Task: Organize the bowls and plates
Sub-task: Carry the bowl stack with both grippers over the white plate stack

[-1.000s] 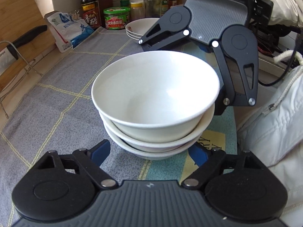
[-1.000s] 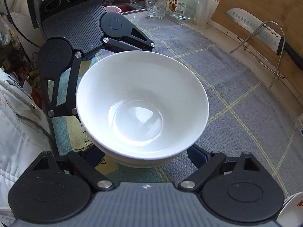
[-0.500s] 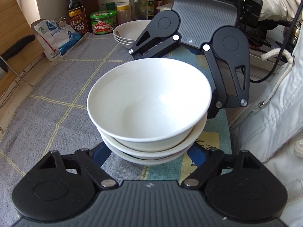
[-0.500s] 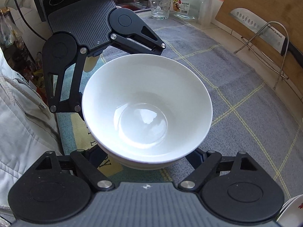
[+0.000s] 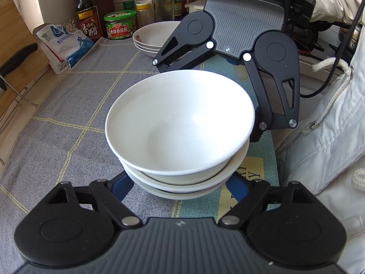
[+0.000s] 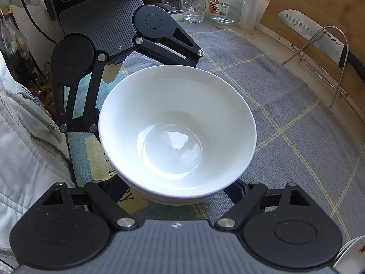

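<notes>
Left tool (image 5: 180, 182) and right tool (image 6: 175, 189), jaws spread, cradle the stacked bowls (image 5: 180, 134) from opposite sides, apparently steadying them above the desk (image 5: 75, 105).

Stack of white bowls (image 6: 178, 134), centre, over the grey checked cloth (image 6: 296, 114) on the desk; right tool (image 6: 175, 191) at near side with both fingers spread wide either side of the stack's base, left tool (image 6: 146, 73) opposite at far left, its fingertips hidden behind the stack. Far edge: drinking glass (image 6: 192, 5), clear jar (image 6: 224, 3). Far right: cutting board (image 6: 319, 20), cleaver (image 6: 314, 34) on wire rack (image 6: 319, 43).
</notes>
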Tool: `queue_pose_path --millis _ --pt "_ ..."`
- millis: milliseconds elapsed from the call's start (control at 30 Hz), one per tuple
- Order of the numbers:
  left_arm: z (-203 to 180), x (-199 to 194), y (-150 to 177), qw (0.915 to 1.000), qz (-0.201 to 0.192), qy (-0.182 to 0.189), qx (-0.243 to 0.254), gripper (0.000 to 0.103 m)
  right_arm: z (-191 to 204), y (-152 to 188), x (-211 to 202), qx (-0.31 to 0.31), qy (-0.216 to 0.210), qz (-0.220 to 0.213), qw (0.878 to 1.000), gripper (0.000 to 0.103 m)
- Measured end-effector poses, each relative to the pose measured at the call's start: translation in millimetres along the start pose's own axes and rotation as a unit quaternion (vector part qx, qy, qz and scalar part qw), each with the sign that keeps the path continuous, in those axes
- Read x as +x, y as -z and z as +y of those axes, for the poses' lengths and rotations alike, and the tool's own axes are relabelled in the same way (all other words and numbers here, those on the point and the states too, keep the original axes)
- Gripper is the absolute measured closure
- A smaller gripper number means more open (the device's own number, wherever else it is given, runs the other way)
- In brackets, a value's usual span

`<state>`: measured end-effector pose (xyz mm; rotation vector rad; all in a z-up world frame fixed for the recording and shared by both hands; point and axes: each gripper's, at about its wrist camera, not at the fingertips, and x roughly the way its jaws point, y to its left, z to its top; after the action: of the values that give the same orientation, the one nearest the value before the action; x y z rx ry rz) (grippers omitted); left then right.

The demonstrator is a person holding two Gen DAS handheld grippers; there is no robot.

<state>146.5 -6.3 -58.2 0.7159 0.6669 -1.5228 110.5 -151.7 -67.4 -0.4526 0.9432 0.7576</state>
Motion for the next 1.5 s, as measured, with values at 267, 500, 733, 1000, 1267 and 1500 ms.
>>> queue_pose_path --millis 267,500,733,1000,1267,1500 --pt "2 0 0 1.0 -0.003 0.005 -0.001 0.017 1 0 1 0.001 0.003 0.0 1.0 0.012" --pt "1 -1 1 1.0 -0.006 0.001 -0.002 0.017 2 0 1 0.008 0.006 -0.002 1.0 0.012" --pt "1 -4 -4 1.0 -0.006 -0.003 -0.006 0.017 1 0 -4 0.003 0.006 -0.003 1.0 0.012" --pt "0 -6 -31 0.9997 -0.011 -0.021 -0.005 0.017 -12 8 -29 -0.009 0.008 -0.009 1.0 0.012" --pt "14 10 -76 0.9991 -0.023 -0.035 -0.003 0.017 -37 30 -69 -0.026 0.022 -0.01 0.999 0.012" --pt "14 42 -118 0.9985 -0.038 -0.04 0.002 0.017 -70 61 -105 -0.033 0.032 -0.007 0.999 0.012"
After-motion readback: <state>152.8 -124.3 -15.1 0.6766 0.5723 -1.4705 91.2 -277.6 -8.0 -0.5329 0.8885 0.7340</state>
